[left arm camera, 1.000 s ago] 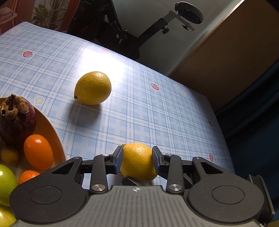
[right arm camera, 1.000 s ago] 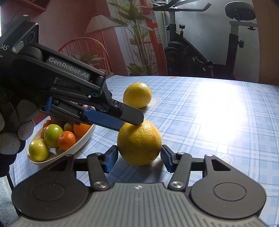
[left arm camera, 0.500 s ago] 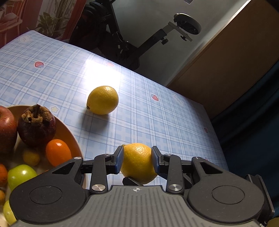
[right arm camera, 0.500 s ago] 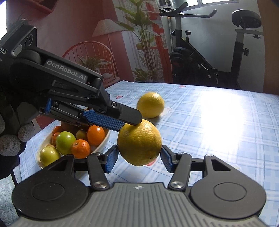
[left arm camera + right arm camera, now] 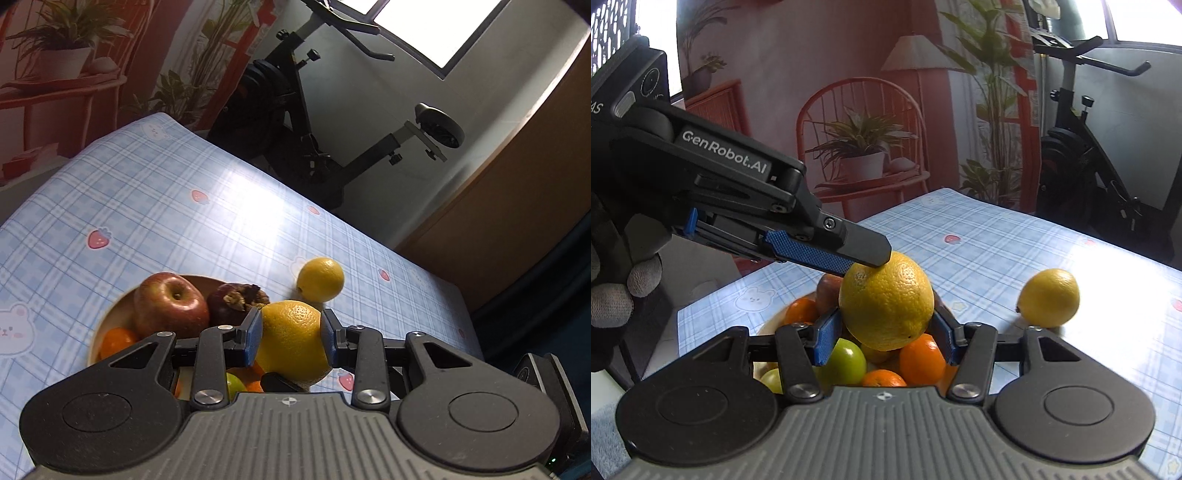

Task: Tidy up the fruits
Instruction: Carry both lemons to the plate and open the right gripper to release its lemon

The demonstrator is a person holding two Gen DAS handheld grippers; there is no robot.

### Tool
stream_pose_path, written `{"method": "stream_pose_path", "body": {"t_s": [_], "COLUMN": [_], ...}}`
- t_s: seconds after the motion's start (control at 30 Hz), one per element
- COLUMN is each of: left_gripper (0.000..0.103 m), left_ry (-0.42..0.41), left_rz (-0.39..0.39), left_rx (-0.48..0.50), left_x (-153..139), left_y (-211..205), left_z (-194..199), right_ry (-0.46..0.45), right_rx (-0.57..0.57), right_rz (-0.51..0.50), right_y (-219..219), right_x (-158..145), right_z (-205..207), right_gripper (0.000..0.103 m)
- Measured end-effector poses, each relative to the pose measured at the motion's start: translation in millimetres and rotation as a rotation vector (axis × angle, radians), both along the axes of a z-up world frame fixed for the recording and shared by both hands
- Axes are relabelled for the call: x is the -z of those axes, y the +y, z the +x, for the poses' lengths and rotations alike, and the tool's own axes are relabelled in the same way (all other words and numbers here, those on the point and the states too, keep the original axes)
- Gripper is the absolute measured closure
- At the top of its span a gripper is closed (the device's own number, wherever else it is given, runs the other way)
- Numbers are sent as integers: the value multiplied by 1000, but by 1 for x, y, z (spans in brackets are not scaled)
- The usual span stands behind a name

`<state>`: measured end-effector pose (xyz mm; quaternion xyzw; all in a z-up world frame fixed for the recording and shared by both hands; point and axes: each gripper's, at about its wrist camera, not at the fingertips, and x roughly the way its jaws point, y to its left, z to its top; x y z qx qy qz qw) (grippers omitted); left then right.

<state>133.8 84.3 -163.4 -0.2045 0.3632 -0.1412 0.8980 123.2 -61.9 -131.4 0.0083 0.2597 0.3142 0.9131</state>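
My left tongs (image 5: 291,341) grip the orange (image 5: 291,341) at its widest girth, my right tongs (image 5: 884,334) open either side, over the bowl (image 5: 110,314); lemon (image 5: 320,279) at 1 o'clock on the surface (image 5: 147,221); it looks firm, fairly heavy, its waxy peel likely to slip.
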Motion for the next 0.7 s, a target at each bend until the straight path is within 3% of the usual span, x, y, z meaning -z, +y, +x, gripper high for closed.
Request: {"method": "stream_pose_path", "body": {"t_s": [0.4,0.7], "left_gripper": [69,69], "left_ry": [33,-6], "left_rz": [-36,-35], "left_rx": [-32,-66], "left_x": [14,10], "left_y": [21,24], "left_z": [6,1], "right_ry": [53,52], "right_rx": [-25,22], "right_rz": [-73,-26], "right_y": [27,11], "right_x": [15,15], "right_z": [19,6], "right_gripper": [46,39]}}
